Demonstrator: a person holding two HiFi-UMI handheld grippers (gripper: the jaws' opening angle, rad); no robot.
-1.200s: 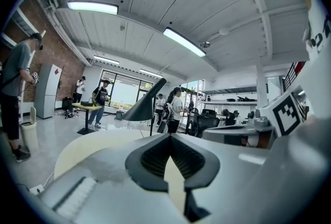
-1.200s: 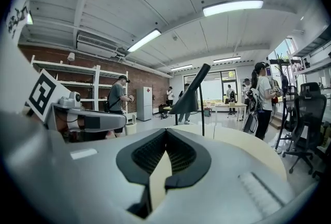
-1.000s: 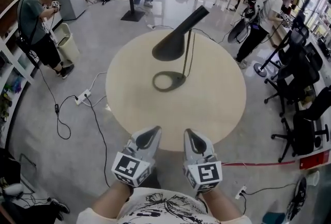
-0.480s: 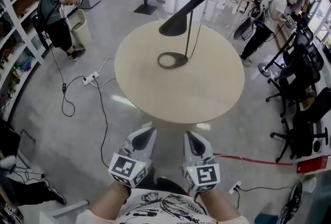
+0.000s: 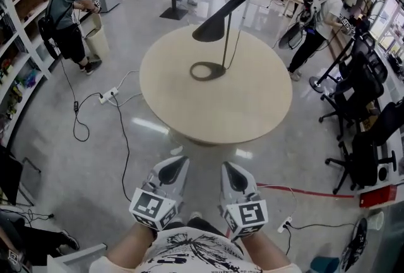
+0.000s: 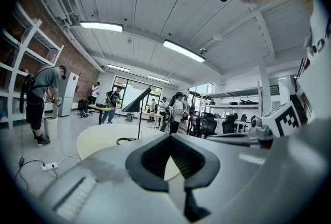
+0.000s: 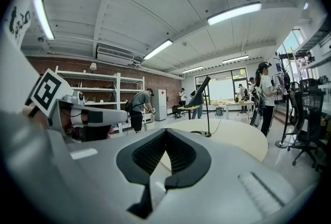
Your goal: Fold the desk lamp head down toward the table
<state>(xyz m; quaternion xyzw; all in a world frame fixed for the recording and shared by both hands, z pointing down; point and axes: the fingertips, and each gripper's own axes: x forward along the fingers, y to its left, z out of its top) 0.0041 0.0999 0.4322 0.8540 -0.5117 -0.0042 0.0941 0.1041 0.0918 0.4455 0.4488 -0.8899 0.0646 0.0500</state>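
Observation:
A black desk lamp stands on the far side of a round beige table (image 5: 240, 108). Its cone head (image 5: 218, 19) is raised and tilted on a thin stem (image 5: 227, 45) above a ring base (image 5: 208, 70). My left gripper (image 5: 177, 163) and right gripper (image 5: 230, 168) are held side by side close to my body, well short of the table's near edge. Both are shut with nothing in them. In the left gripper view the lamp (image 6: 135, 100) shows far beyond the left gripper (image 6: 171, 136). In the right gripper view the lamp (image 7: 202, 86) stands past the right gripper (image 7: 166, 131).
Polished floor lies between me and the table. A power strip (image 5: 108, 95) with cables trails on the left, near white shelving (image 5: 19, 45) and a person (image 5: 69, 7). Office chairs (image 5: 360, 108) and another person (image 5: 319, 19) are on the right. A red strip (image 5: 315, 193) crosses the floor.
The table and lamp have slid further from me in the head view, with more bare floor between us now. Both grippers stay shut near my body.

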